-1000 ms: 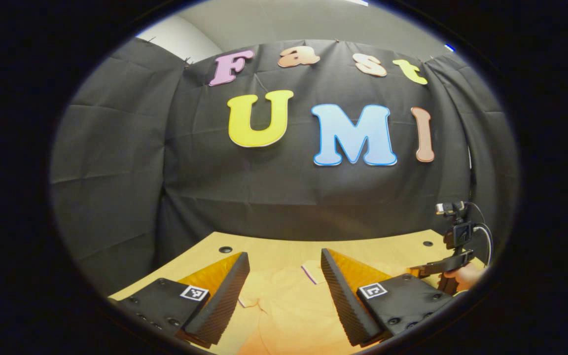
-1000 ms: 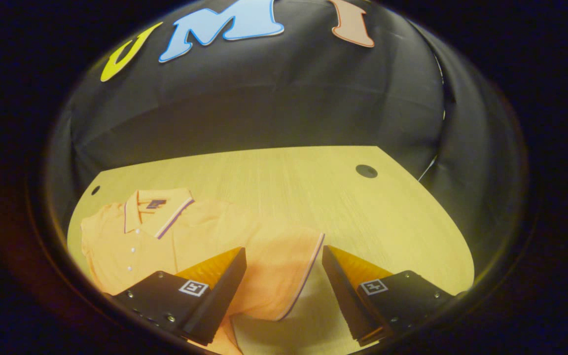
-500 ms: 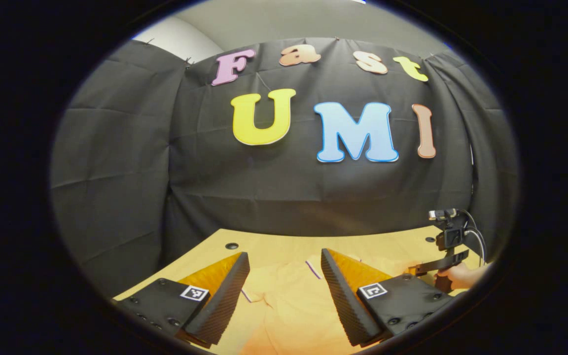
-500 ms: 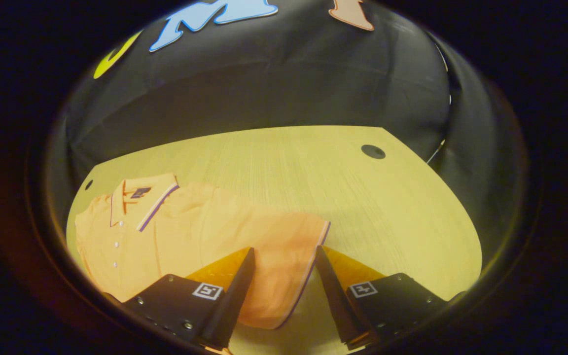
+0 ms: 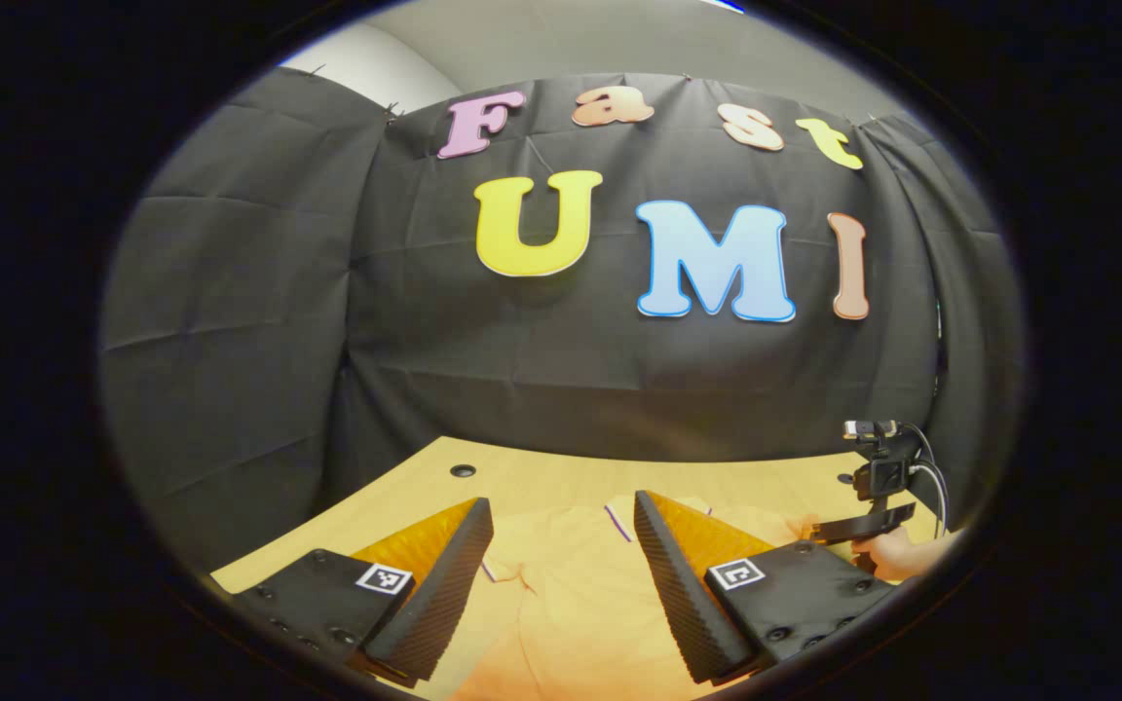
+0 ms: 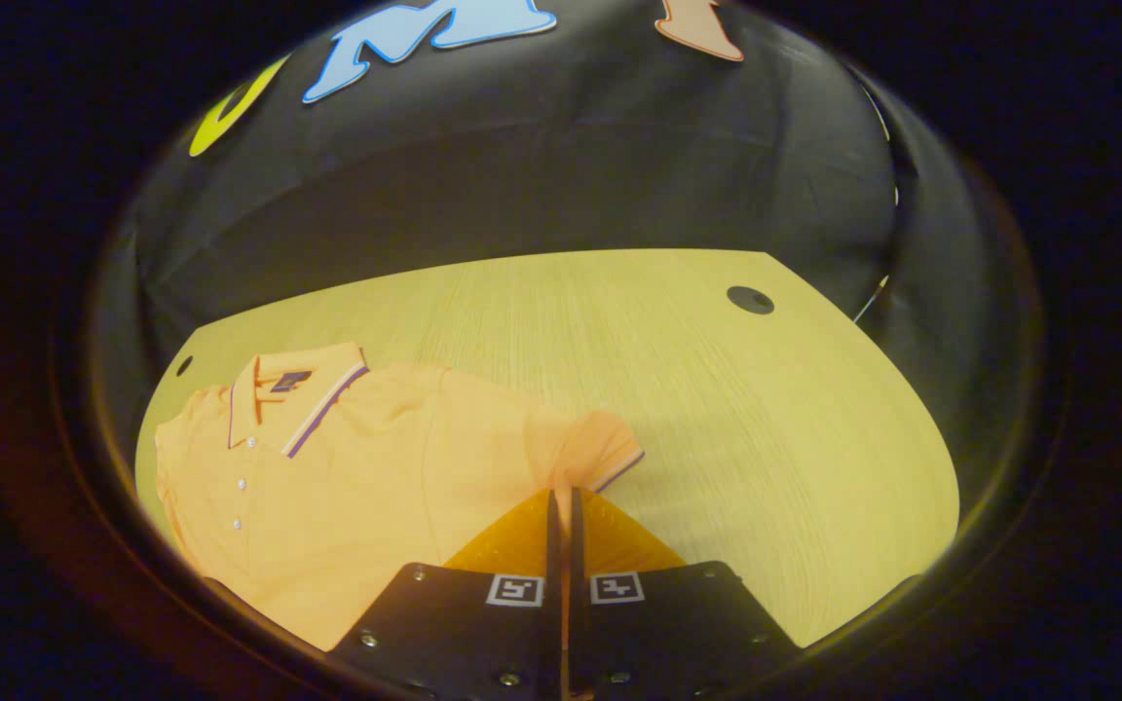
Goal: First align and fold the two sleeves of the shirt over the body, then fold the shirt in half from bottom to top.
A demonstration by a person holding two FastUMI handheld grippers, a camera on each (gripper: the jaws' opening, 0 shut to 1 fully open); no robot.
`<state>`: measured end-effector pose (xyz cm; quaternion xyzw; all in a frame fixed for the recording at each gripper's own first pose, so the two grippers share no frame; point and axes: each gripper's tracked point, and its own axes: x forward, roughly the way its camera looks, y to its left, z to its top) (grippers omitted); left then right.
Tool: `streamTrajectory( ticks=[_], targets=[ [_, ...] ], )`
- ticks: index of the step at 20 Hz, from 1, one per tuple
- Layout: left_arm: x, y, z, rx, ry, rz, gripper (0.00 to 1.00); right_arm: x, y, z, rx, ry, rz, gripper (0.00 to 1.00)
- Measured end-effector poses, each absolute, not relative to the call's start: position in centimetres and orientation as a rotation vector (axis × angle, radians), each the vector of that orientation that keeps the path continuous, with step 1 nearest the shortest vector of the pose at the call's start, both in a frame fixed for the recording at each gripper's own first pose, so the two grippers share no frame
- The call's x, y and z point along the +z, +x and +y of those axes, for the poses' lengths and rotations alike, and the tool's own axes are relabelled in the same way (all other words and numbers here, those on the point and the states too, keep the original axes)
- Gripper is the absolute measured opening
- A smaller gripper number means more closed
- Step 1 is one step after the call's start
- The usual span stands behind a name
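Observation:
An orange polo shirt (image 6: 356, 467) lies flat on the wooden table (image 6: 717, 409), its striped collar (image 6: 313, 394) toward the far left. My right gripper (image 6: 562, 497) is shut on the shirt's sleeve (image 6: 600, 450), whose cloth bunches up at the fingertips. In the left gripper view the shirt (image 5: 561, 594) lies under my left gripper (image 5: 561, 516), which hangs open above it with nothing between its fingers. At the right edge of that view, a hand (image 5: 897, 555) holds the right gripper (image 5: 819, 531) low over the shirt.
The table (image 5: 522, 477) ends at the black booth wall. Round holes sit near its far corners (image 6: 749, 299) (image 6: 184, 365) (image 5: 463, 470). Bare wood stretches to the right of the shirt in the right gripper view.
My right gripper went from open around the sleeve edge to shut on it, and the sleeve has bunched. My left gripper stayed open and shifted slightly.

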<state>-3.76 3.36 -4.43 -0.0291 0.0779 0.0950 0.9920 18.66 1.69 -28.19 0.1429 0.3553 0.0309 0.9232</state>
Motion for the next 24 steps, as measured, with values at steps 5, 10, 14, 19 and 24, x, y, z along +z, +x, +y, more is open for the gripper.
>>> streamTrajectory(
  ticks=[5,10,14,19,24],
  targets=[
    [-5.9,-5.8,4.3,0.21,-0.09,0.17,0.94,-25.9,18.5,1.7,0.083,0.266,0.681,0.03],
    [-6.2,-5.3,4.1,0.207,-0.124,0.186,0.95,-21.3,18.4,4.0,0.179,0.166,0.571,0.03],
    [-6.2,-5.9,4.0,0.205,-0.133,0.188,0.94,-19.5,18.2,7.6,0.272,0.044,0.515,0.03],
    [-5.8,-6.7,5.1,0.236,-0.117,0.176,0.94,-19.7,17.5,11.7,0.366,-0.008,0.516,0.03],
    [-6.5,-7.5,6.3,0.265,-0.124,0.187,0.94,-21.0,17.1,14.0,0.424,-0.022,0.548,0.06]
  ],
)
